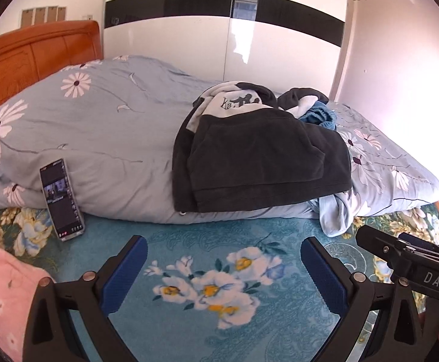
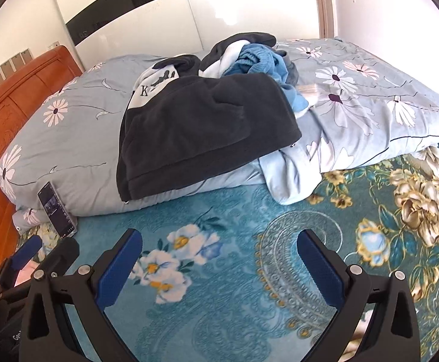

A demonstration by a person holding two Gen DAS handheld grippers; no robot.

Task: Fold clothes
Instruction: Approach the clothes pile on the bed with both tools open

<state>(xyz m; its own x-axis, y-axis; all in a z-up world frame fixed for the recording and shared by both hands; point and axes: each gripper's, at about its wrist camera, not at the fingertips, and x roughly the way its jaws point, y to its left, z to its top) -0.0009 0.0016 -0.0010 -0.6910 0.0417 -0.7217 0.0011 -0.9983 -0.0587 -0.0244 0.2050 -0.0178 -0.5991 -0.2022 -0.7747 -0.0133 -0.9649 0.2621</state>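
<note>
Lying crosswise on duvet (image 1: 104,126), dark garment (image 1: 261,163)

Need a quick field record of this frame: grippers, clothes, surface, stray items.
left gripper: open, empty, over the bedspread
right gripper: open, empty, over the bedspread
clothes: dark garment on top of the pile, blue garment behind it, all unfolded
pile location: on the rolled floral duvet
work surface: teal floral bedspread
stray items: phone leaning on the duvet; pink cloth beside the left gripper
</note>
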